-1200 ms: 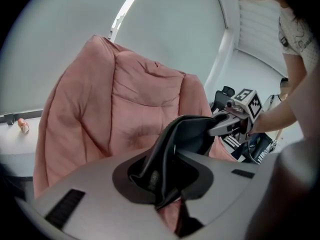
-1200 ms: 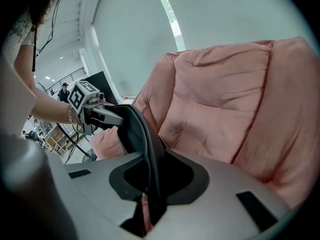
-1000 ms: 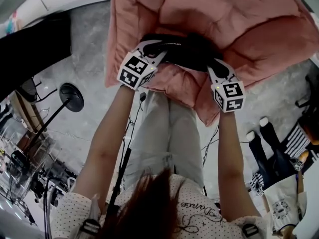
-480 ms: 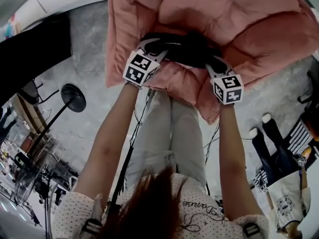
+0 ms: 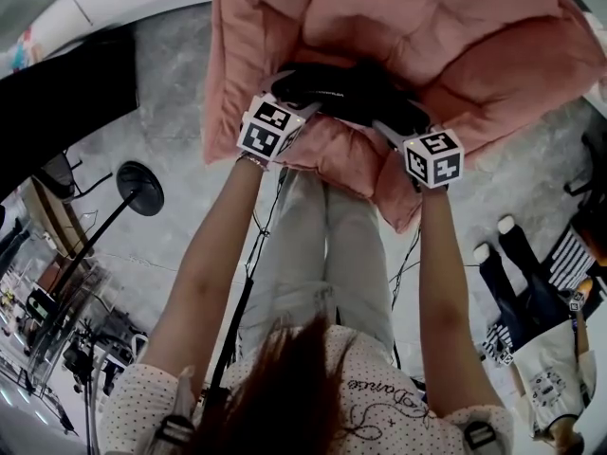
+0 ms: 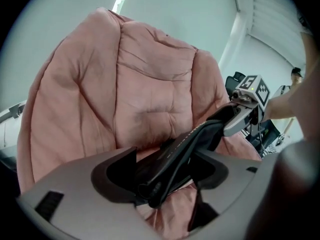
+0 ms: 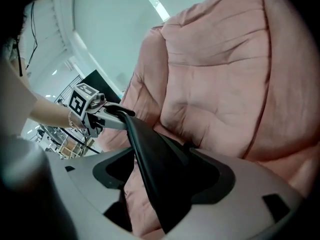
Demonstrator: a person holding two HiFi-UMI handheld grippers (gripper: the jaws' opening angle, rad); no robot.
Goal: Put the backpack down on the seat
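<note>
The black backpack (image 5: 346, 93) lies across the front cushion of the pink padded seat (image 5: 455, 36). My left gripper (image 5: 289, 85) is at its left end, my right gripper (image 5: 396, 123) at its right end. In the left gripper view a black strap (image 6: 186, 146) runs between the jaws of the left gripper (image 6: 165, 170) with a dark gap beside it; the jaws are opening. In the right gripper view a black part of the backpack (image 7: 152, 159) sits between the jaws of the right gripper (image 7: 160, 181), which are also opening, with a gap on the left side.
The seat's tall back (image 6: 145, 74) rises behind the backpack. A round-based stand (image 5: 138, 184) and a dark table (image 5: 57, 102) are to the left on the grey floor. Another person's legs (image 5: 507, 273) are at the right. Cables run along the floor by my legs.
Both grippers have shifted slightly toward the seat, and their jaws now stand wider around the backpack. The backpack rests on the cushion.
</note>
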